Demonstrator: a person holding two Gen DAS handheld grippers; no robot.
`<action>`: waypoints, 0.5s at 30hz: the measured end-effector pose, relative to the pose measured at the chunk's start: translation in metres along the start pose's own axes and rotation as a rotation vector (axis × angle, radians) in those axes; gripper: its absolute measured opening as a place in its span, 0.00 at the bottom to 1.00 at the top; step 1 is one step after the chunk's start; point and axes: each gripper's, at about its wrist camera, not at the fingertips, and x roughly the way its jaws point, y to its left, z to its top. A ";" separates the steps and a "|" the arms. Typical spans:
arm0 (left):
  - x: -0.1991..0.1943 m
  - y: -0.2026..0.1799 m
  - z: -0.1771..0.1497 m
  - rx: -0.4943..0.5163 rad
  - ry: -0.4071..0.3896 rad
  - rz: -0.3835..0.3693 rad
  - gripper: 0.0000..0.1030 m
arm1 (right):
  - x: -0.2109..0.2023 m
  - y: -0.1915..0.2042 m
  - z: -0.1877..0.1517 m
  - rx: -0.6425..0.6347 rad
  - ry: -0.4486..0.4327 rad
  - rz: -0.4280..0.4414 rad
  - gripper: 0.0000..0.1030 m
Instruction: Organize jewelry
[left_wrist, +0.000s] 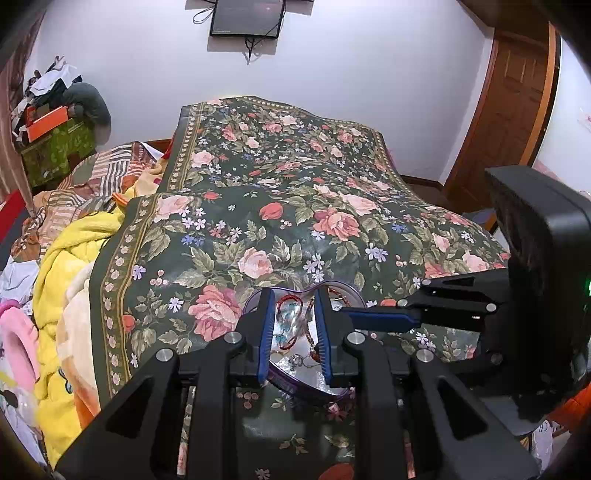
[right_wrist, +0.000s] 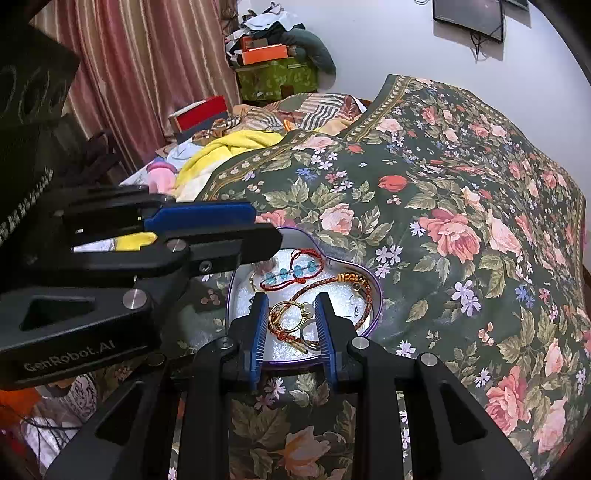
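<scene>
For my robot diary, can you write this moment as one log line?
left gripper: open, over heart tin | right gripper: open, around gold ring | jewelry in tin

A bed carries everything, spread with a dark green floral cover (right_wrist: 461, 206) printed with pink roses. A heart-shaped tin (right_wrist: 375, 291) with a purple rim sits directly on the cover near its front edge. Beside the cover lie a yellow blanket (left_wrist: 70, 266) and a striped quilt (left_wrist: 107, 173), crumpled together
</scene>
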 end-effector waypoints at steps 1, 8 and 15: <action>-0.001 0.000 0.000 0.001 -0.003 0.000 0.19 | 0.000 0.000 0.000 0.001 0.003 -0.004 0.24; -0.004 -0.001 0.002 -0.004 -0.007 0.009 0.19 | -0.010 -0.007 0.000 0.030 -0.017 -0.027 0.27; -0.037 0.005 0.007 -0.043 -0.072 0.052 0.19 | -0.051 -0.013 0.002 0.086 -0.107 -0.067 0.27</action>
